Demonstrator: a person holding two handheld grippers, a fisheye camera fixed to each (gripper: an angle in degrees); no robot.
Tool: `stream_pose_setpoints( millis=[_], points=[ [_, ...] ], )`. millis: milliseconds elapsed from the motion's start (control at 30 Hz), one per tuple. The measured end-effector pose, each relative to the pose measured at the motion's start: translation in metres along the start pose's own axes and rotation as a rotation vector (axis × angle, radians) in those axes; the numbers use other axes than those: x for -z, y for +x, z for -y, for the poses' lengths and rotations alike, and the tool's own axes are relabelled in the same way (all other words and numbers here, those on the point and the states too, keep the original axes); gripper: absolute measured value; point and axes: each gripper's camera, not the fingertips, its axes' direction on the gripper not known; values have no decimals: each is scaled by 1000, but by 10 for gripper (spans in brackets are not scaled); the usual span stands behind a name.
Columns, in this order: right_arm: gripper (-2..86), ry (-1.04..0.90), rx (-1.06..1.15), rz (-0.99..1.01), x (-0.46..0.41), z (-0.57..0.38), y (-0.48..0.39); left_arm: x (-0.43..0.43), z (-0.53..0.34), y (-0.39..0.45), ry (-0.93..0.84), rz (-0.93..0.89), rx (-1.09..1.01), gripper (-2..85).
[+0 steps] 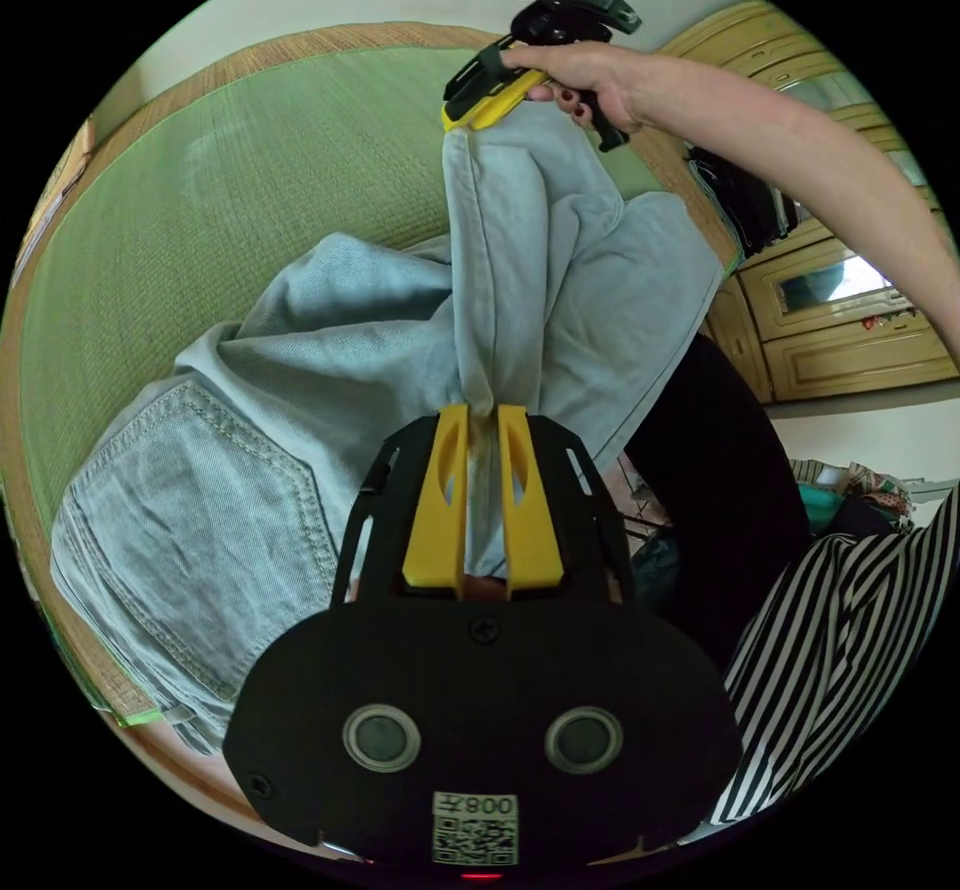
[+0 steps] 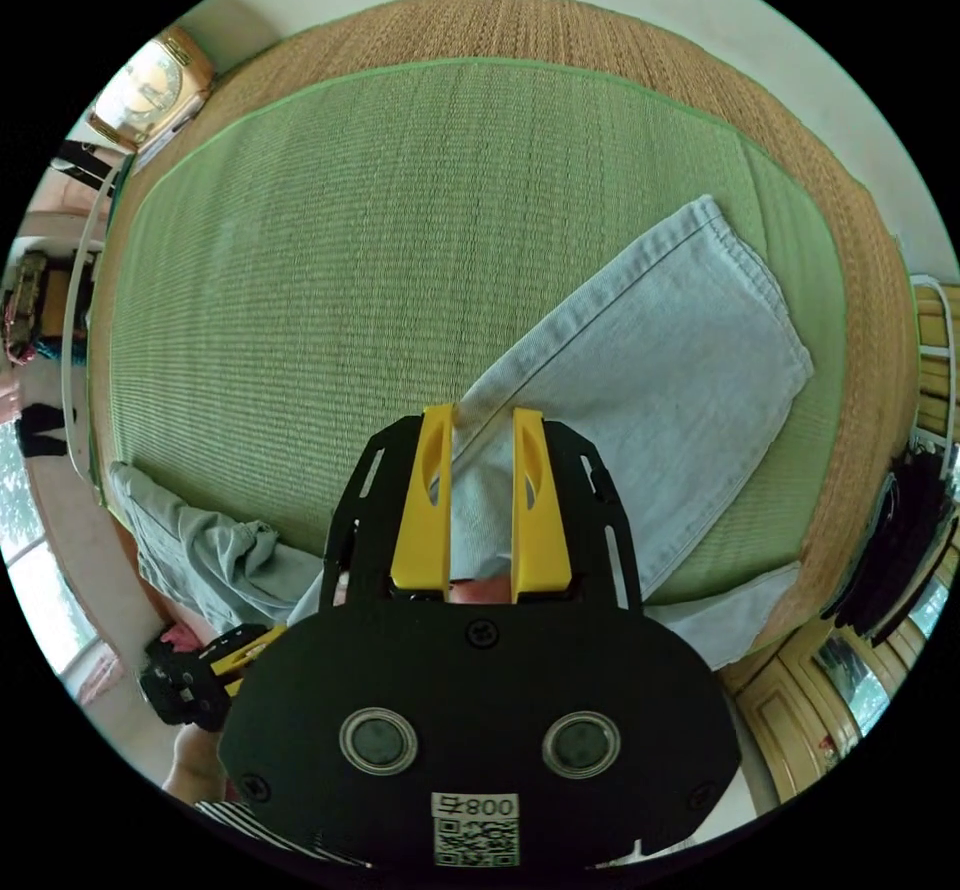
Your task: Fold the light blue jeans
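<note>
The light blue jeans [image 1: 330, 370] lie on a green woven mat [image 1: 200, 230], back pocket toward the near edge. My left gripper [image 1: 484, 417] is shut on a bunched fold of a leg. At the far end of that raised fold the right gripper [image 1: 490, 105] pinches the denim, a hand around its handle. In the right gripper view my right gripper [image 2: 482, 417] is shut on the edge of a leg of the jeans [image 2: 660, 370], whose hem lies flat on the mat [image 2: 380, 230]. The left gripper [image 2: 225, 665] shows low at the left.
The mat has a brown woven border [image 2: 560, 25] over a pale floor. Yellow wooden cabinets [image 1: 840, 320] stand to the right, dark clothes [image 2: 905, 530] hanging by them. A person in a striped top [image 1: 850, 630] is close on the right. A clock [image 2: 150, 90] lies off the mat.
</note>
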Motion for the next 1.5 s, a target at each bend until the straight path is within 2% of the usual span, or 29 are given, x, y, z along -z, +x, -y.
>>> stream_pose_setpoints(
  millis=[200,300,500,733,900,1067,1167,1367,1500],
  points=[
    [82,-6,16,-24,1,-8,18,-9,20,18,0,6,-4,40],
    [44,-12,30,-35,1,-16,34,-9,29,28,15,8,-9,34],
    [25,67,26,105,28,-51,84,-2,44,56,58,12,-37,29],
    [21,288,76,281,92,-153,168,14,60,107,96,87,-180,25],
    [20,399,73,354,112,-244,221,7,73,159,43,185,-334,22],
    [20,440,19,449,88,-331,274,-21,85,196,-61,264,-448,20],
    [20,389,-18,447,57,-363,298,-45,97,209,-125,288,-471,20],
    [20,325,-70,488,1,-408,338,-82,126,219,-231,320,-470,22],
    [21,288,-61,462,-23,-422,350,-99,149,209,-276,276,-403,24]
  ],
)
